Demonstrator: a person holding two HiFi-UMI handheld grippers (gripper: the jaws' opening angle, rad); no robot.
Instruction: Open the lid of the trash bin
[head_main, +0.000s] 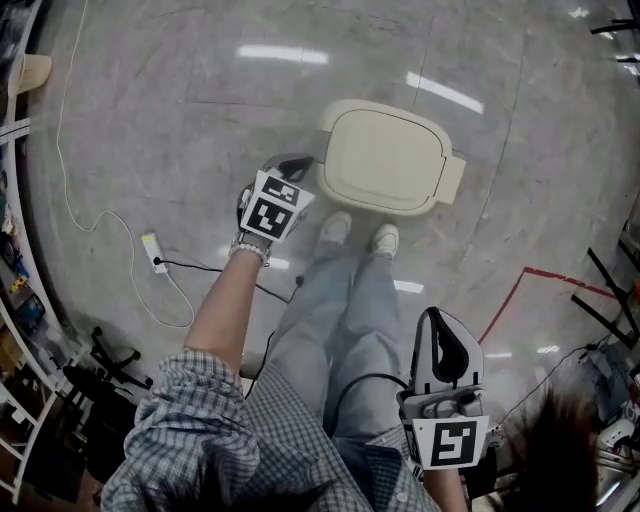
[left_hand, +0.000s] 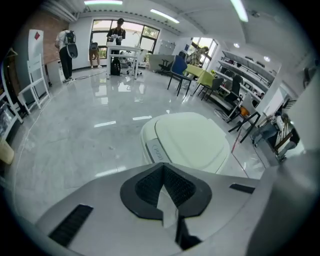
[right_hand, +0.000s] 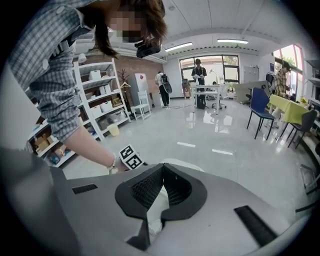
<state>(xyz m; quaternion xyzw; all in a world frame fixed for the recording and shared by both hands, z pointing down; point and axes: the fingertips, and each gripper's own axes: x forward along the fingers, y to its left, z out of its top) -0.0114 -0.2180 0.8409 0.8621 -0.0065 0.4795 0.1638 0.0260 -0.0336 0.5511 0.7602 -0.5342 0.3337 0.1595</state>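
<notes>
The trash bin stands on the floor just ahead of my feet, and its cream lid lies flat and closed. My left gripper hovers at the bin's left edge, slightly above it, jaws shut with nothing between them. In the left gripper view its tips point at the bin's near left corner. My right gripper is held low by my right side, well away from the bin, also shut and holding nothing. In the right gripper view its tips hide most of the bin.
My white shoes stand right against the bin's near side. A power strip with a white cable lies on the floor to the left. Red tape marks the floor at the right. Shelves line the left wall; chairs and people stand far off.
</notes>
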